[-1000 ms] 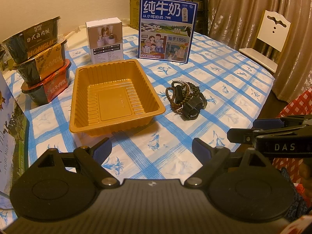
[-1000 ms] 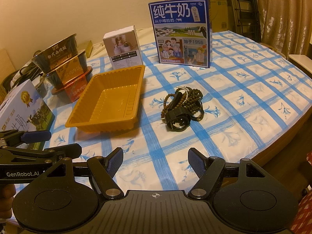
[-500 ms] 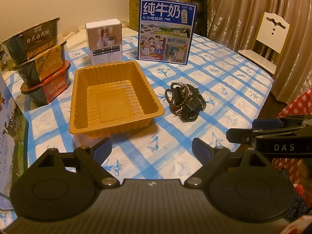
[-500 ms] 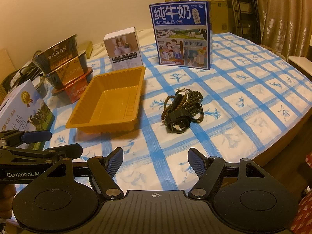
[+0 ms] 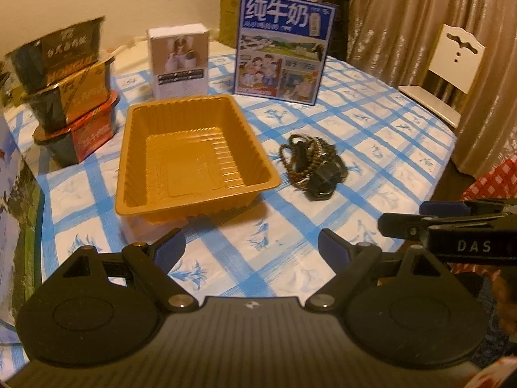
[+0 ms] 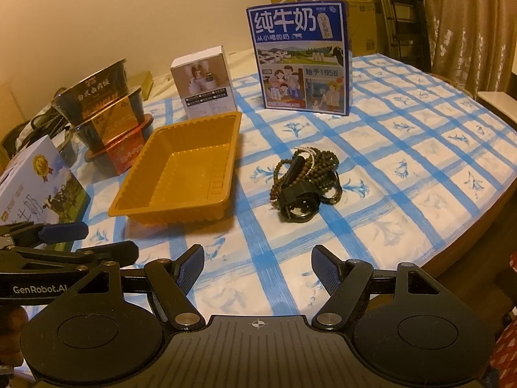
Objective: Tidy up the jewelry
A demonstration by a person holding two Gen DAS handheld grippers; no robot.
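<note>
Blue-checked cloth covered the desk (image 6: 404, 148), where a heap of bead bracelets (image 6: 307, 174) with a black watch (image 6: 299, 202) lay just right of an empty orange tray (image 6: 181, 174). Both grippers hovered at the near edge, well short of the heap: the right gripper (image 6: 258, 268) spread wide and empty, the left gripper (image 5: 252, 249) likewise wide, holding nothing. A milk carton (image 6: 299, 58) stood behind.

My two claw cameras sit low, side by side, looking across the table (image 5: 371, 135). Both see the tray (image 6: 181, 174) and beads (image 6: 307, 174).
</note>
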